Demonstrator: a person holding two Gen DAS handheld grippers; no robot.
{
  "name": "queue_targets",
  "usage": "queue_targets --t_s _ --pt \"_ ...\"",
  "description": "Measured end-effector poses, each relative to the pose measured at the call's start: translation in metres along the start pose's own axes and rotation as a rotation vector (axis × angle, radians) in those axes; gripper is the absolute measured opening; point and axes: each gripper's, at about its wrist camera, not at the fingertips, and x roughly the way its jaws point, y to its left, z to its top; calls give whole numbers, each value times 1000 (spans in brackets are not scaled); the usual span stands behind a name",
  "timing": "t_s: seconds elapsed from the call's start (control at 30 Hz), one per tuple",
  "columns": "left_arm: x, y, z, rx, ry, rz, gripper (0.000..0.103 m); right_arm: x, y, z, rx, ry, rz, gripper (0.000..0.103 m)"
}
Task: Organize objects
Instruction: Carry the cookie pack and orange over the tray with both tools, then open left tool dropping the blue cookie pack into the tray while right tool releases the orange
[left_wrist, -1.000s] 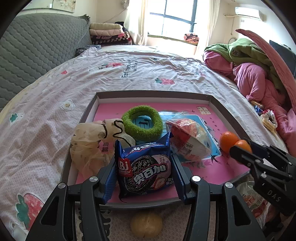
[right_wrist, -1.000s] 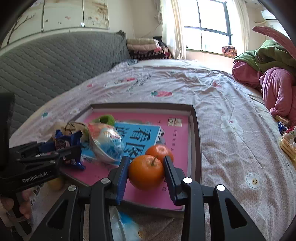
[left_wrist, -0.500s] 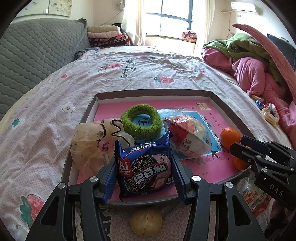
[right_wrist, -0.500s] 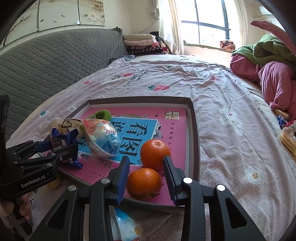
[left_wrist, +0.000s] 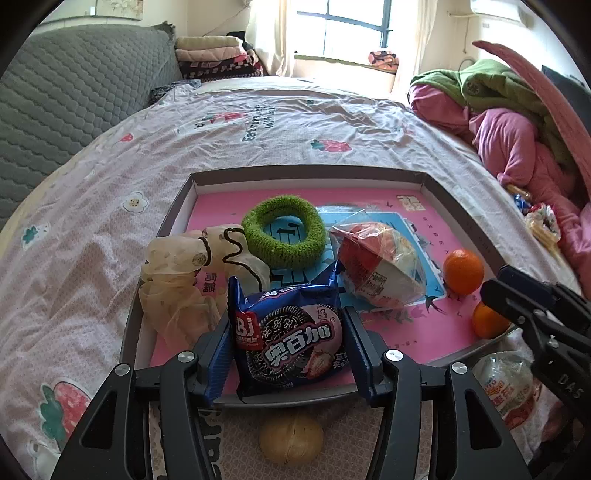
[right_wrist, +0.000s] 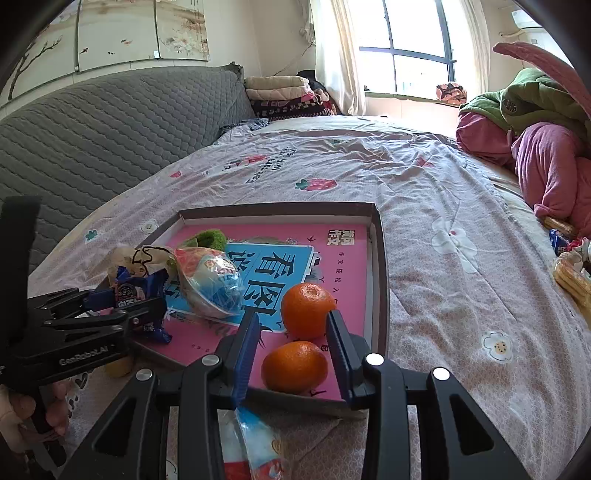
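A shallow pink-floored tray (left_wrist: 306, 170) lies on the bed. My left gripper (left_wrist: 288, 325) has a blue cookie packet (left_wrist: 288, 339) between its pads at the tray's near edge. The jaws are opening, with the pads still against the packet's sides. My right gripper (right_wrist: 292, 316) is shut on an orange (right_wrist: 294, 365) that sits low between the pads and rests on the tray floor by the near rim. A second orange (right_wrist: 306, 310) lies just beyond it. The tray also holds a green fuzzy ring (left_wrist: 284, 236), a wrapped red-and-white bowl (left_wrist: 376, 266) and a beige gauze bundle (left_wrist: 177, 288).
On the bedcover in front of the tray lie a round yellowish bun (left_wrist: 290, 443) and a clear snack bag (left_wrist: 509, 391). Pink and green clothes (left_wrist: 517, 140) are heaped at the right, with more snacks (right_wrist: 572, 277) beside them. A grey padded headboard (left_wrist: 74, 92) runs along the left.
The orange in the right gripper has come down from above the tray onto its floor, just in front of the other orange. The left gripper and the cookie packet have stayed where they were.
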Motion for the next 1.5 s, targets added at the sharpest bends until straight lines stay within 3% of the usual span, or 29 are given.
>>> queue_targets --t_s 1.03,1.5 --pt "-19 5 -12 -18 28 4 63 -13 5 -2 -16 -9 5 39" --pt "-53 -5 -14 2 -28 -6 63 -26 18 -5 -74 -44 -39 53"
